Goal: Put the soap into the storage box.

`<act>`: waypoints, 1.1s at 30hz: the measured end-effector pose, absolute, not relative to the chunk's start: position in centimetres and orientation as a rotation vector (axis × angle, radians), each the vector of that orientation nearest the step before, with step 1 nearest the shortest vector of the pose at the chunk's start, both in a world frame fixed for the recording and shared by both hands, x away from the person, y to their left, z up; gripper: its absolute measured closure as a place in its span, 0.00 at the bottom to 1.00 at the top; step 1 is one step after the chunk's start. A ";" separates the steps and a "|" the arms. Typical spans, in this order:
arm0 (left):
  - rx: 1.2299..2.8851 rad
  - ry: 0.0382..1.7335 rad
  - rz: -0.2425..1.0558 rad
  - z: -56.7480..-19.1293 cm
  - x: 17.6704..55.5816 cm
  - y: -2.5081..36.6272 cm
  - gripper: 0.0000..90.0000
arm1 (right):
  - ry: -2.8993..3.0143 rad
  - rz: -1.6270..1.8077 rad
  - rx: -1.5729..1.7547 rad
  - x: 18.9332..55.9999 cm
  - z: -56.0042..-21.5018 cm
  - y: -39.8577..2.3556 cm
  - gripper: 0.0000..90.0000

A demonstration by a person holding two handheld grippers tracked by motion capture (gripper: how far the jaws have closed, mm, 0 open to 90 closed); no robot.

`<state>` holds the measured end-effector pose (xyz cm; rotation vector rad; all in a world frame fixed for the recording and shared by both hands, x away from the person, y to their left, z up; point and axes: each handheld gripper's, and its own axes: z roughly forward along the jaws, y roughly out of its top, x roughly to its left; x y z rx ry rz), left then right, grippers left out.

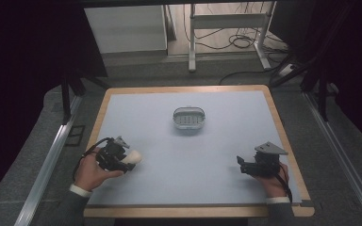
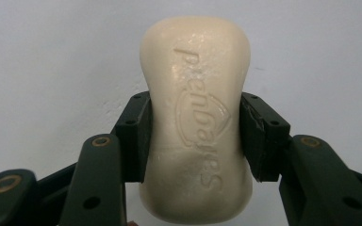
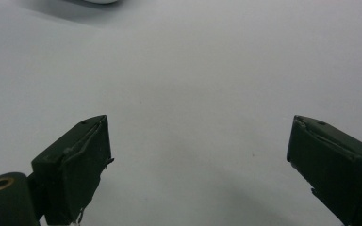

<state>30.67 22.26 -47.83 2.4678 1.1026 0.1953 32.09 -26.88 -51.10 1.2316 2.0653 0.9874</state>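
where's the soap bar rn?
The soap bar sits clamped between the left gripper jaws at the mat's near-left in the high view, well short of the soap dish at centre.

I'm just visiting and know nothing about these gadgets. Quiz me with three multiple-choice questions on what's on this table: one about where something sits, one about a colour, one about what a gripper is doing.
1. Where does the small soap dish sit on the table?
A. Toward the far middle
B. At the near right corner
C. Beside the left edge

2. What colour is the bar of soap?
A. Bright green
B. Cream white
C. Dark blue

3. What is the right gripper doing?
A. Clamping the soap
B. Holding the dish
C. Open, holding nothing

Answers:
1. A, the high view shows the dish midway across, beyond both hands.
2. B, the left gripper view shows a pale cream bar with embossed lettering, pinched at its waist by the left gripper.
3. C, its jaws stand wide apart over bare tabletop.
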 end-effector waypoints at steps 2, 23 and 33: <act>2.465 1.103 0.196 -47.6 30.8 22.4 0.55 | 2.067 0.986 1.231 32.1 -51.2 -26.8 0.07; 2.461 1.073 0.229 -45.2 33.1 21.3 0.55 | 2.069 0.974 1.245 32.3 -51.4 -27.0 0.07; 2.446 1.066 0.235 -44.5 34.0 21.1 0.55 | 2.075 0.968 1.242 32.3 -51.6 -26.9 0.07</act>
